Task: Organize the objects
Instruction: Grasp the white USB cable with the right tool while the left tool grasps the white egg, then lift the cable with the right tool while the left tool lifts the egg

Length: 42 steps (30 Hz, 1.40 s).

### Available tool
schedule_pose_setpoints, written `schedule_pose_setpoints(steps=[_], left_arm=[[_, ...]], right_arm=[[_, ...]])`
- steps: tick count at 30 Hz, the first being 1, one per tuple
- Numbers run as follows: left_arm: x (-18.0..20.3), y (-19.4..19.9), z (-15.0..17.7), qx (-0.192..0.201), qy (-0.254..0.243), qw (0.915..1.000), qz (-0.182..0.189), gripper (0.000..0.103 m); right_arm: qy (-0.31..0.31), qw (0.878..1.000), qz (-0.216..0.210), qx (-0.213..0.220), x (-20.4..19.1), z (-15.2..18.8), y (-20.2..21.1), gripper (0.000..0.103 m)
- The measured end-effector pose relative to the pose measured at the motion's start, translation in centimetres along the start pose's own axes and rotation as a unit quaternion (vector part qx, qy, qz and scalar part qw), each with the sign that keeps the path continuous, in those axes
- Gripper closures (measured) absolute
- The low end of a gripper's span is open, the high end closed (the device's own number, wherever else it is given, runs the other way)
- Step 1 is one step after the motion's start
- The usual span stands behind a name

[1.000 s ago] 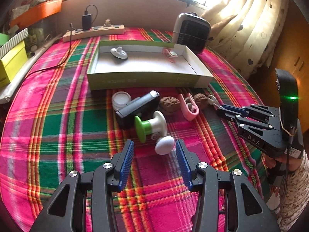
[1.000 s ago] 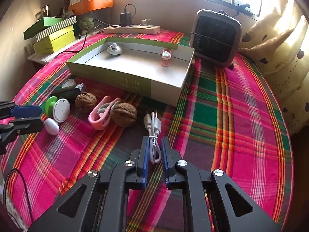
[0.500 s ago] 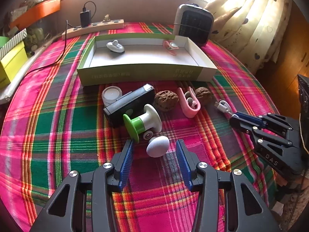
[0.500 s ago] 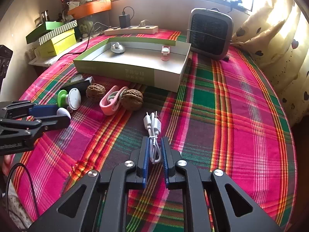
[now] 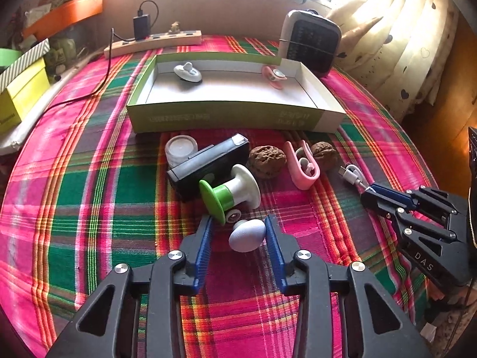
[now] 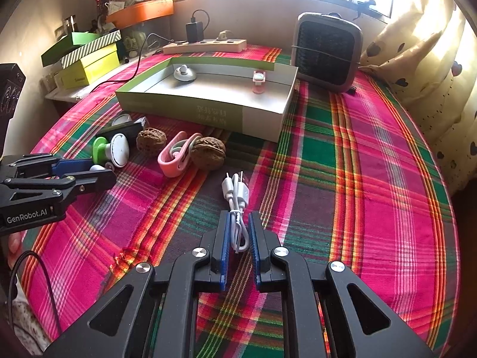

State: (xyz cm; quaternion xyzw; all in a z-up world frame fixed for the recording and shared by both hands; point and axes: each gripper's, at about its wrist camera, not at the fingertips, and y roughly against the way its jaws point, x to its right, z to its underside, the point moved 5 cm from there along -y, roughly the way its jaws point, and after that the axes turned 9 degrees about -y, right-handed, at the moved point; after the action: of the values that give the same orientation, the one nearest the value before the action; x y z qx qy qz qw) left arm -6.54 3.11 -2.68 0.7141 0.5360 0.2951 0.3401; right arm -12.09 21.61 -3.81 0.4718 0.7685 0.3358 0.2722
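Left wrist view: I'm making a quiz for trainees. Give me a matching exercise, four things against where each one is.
Things:
1. egg
2. cable
3. watch
4. candle

Places:
A. inside the box
B. clamped in the right gripper
C. between the closing jaws of the left gripper
D. on the cloth, left of the black case

Pairs: 1-C, 2-B, 3-A, 4-D

Both wrist cameras look forward and down along their own fingers, close over the plaid counter (image 5: 89,197). Each faces the window wall; both share the green box (image 5: 226,116) (image 6: 190,110) and the other claw at the side.
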Motion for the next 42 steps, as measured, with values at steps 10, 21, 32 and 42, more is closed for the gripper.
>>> schedule_pose_setpoints(steps=[10,21,32,42], left_arm=[[-0.4,0.3,0.2,0.002,0.000,1.0000,0.006,0.080],[0.1,1.0,1.2,0.002,-0.042,0.9988,0.023,0.080],[0.2,1.6,1.4,0.007,-0.060,0.9979,0.025,0.080],[0.3,1.5,1.3,0.009,-0.063,0.9976,0.027,0.080]], right_arm=[[-0.005,1.000,0.006,0.001,-0.2,0.1,0.0,0.090],[-0.011,1.000,0.000,0.001,-0.9,0.6,0.4,0.090],[-0.008,1.000,-0.007,0.000,-2.0,0.9,0.6,0.090],[-0.016,1.000,-0.017,0.001,-2.6,0.9,0.7,0.090]])
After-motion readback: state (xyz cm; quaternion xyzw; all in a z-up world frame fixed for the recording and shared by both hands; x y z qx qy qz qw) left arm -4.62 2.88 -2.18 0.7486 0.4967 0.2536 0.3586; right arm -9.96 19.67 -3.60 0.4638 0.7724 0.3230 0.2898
